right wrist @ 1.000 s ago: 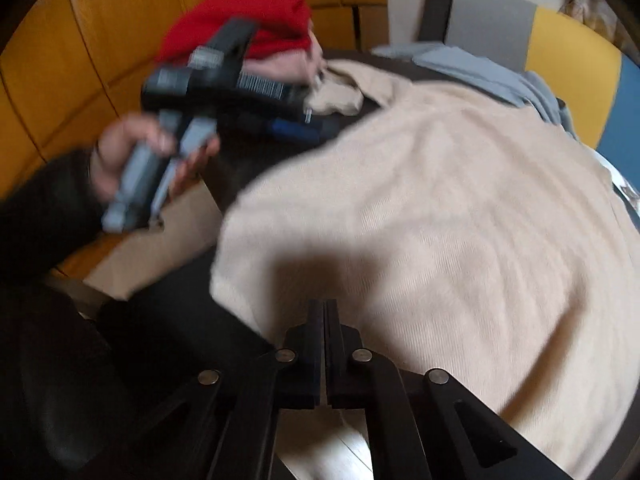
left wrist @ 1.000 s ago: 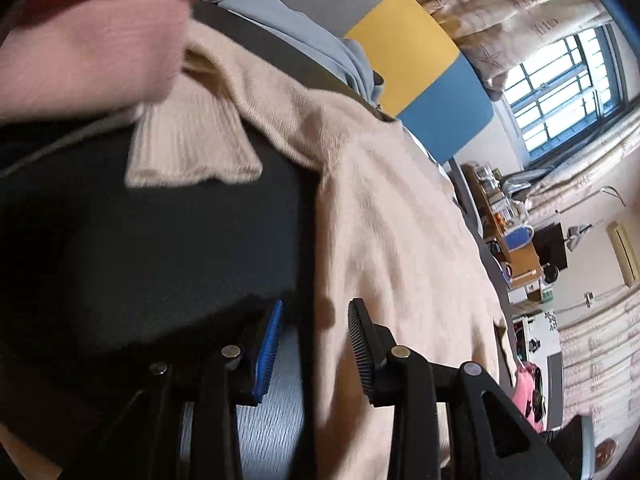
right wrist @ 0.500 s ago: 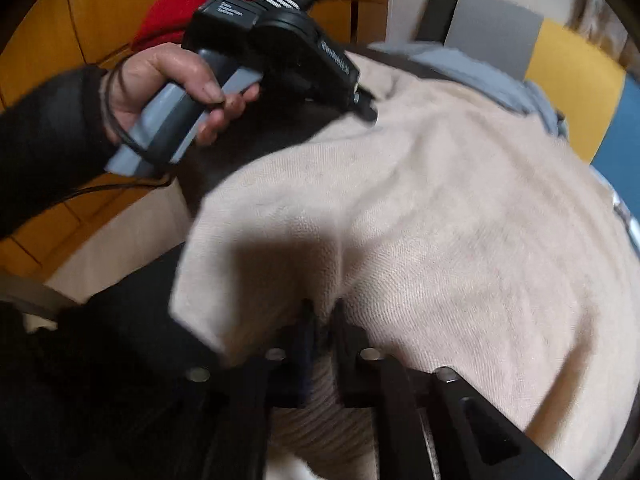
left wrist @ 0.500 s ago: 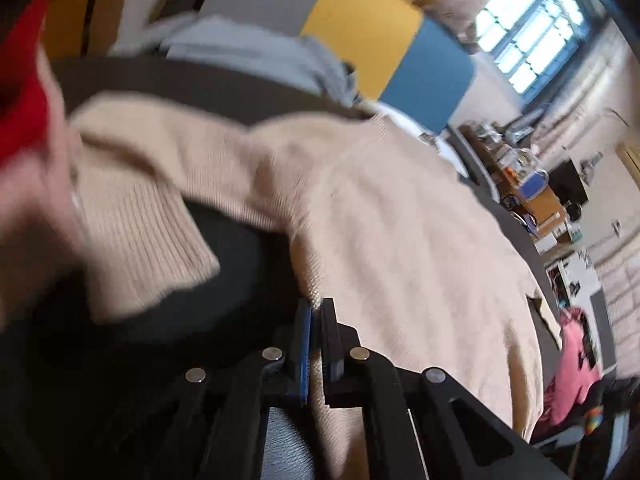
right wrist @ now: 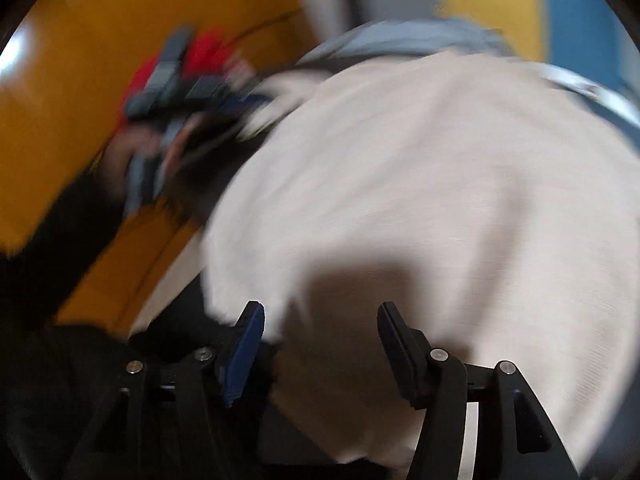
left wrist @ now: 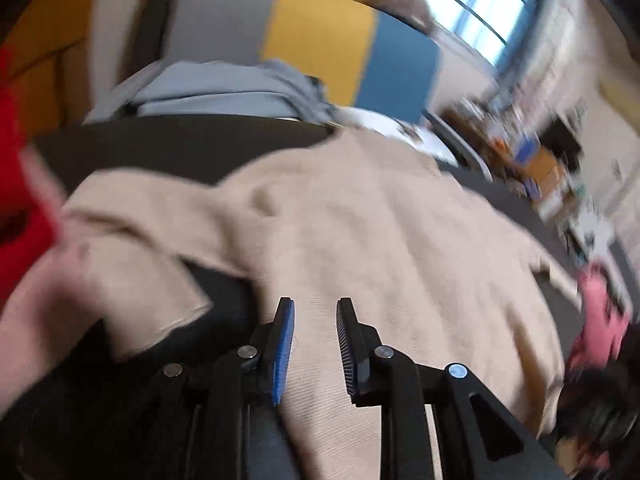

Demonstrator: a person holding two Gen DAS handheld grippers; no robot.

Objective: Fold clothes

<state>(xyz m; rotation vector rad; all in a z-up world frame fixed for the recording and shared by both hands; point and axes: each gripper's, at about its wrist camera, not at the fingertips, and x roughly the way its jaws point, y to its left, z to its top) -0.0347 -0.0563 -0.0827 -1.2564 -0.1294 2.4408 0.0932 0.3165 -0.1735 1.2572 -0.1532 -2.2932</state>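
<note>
We note both claws opening: left claw [left wrist: 314, 344] and right claw [right wrist: 320, 350] now clear of beige sweater [left wrist: 380, 248], gripped half second ago. Sweater lies spread on dark counter [left wrist: 180, 144]. We judge fold released; regrasp next.

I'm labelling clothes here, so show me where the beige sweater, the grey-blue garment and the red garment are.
beige sweater [left wrist: 380, 240], left wrist view, middle of its body.
grey-blue garment [left wrist: 224, 94], left wrist view, its folded top.
red garment [right wrist: 208, 54], right wrist view, blurred upper edge.
</note>
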